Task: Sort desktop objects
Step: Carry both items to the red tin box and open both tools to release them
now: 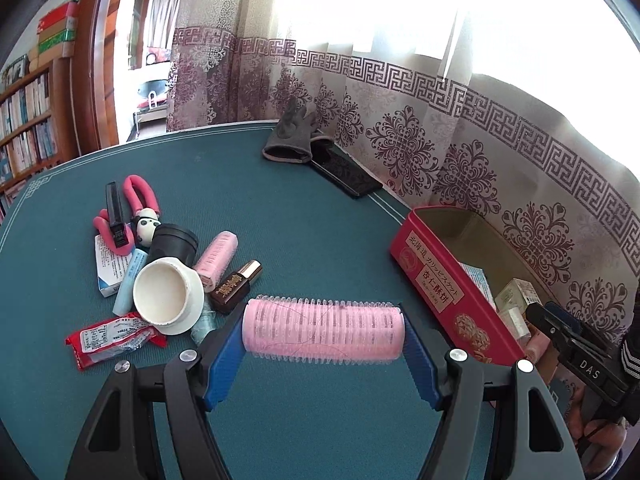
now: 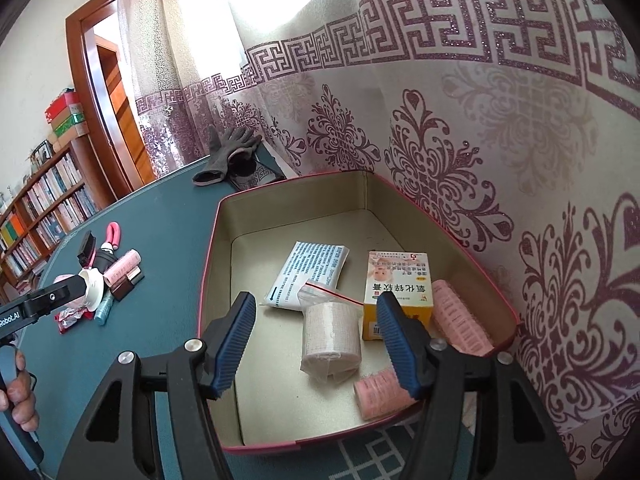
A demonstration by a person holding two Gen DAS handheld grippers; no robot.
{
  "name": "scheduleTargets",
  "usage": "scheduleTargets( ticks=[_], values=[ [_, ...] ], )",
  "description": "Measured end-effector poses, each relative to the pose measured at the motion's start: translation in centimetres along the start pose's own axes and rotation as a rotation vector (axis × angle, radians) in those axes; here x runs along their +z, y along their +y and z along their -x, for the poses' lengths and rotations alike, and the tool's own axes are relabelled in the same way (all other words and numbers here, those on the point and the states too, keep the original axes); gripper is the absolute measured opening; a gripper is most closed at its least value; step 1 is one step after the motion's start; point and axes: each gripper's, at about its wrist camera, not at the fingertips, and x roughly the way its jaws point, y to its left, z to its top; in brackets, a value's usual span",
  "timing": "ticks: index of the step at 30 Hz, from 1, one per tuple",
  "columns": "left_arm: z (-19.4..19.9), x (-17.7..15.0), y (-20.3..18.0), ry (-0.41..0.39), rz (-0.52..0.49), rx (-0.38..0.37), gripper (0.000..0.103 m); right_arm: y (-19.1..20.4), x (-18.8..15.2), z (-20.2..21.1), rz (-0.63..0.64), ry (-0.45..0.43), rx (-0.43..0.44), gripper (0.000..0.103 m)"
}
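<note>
Left gripper (image 1: 323,354) fingers clamp a pink hair roller (image 1: 323,329) end to end, held above the green table (image 1: 248,200), just left of the red tin box (image 1: 448,284). Right gripper (image 2: 318,344) fingers spread, nothing between them, hovering over the box (image 2: 212,264). Inside: white leaflet pack (image 2: 308,276), bagged bandage roll (image 2: 330,336), yellow ointment carton (image 2: 398,292), two pink rollers (image 2: 460,316) (image 2: 380,394). Held roller is bristled, with stray hairs on it. Leftover pile on the table: white cup (image 1: 168,296), black cylinder (image 1: 174,244), another pink roller (image 1: 216,258), brown bottle (image 1: 236,286), red sachet (image 1: 114,338), pink-handled tool (image 1: 138,200), probably pliers. Grey glove (image 1: 294,136) on a dark phone (image 1: 346,176) at the far edge.
</note>
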Motion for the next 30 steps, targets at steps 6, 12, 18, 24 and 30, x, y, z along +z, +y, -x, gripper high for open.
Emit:
scheduleTargets(
  ticks=[6, 12, 18, 24, 30],
  values=[
    [-1.5, 2.6, -4.7, -0.01, -0.097, -0.05, 0.073, -0.1, 0.4, 0.2, 0.008, -0.018, 0.006, 0.068],
    [-4.1, 4.4, -9.4, 0.006, -0.196, -0.085, 0.073, -0.9, 0.7, 0.3, -0.002, -0.033, -0.007, 0.068],
    [-6.6, 5.8, -12.9, 0.013, -0.262, -0.111, 0.073, -1.7, 0.9, 0.4, -0.013, -0.042, -0.017, 0.068],
    [-9.7, 6.7, -14.8, 0.059, -0.306, -0.106, 0.076, -2.1, 0.9, 0.1, -0.022, -0.034, -0.017, 0.068],
    [-9.6, 6.4, -13.4, 0.058, -0.268, -0.091, 0.094, -1.9, 0.8, 0.0, -0.023, -0.031, -0.014, 0.068]
  ],
)
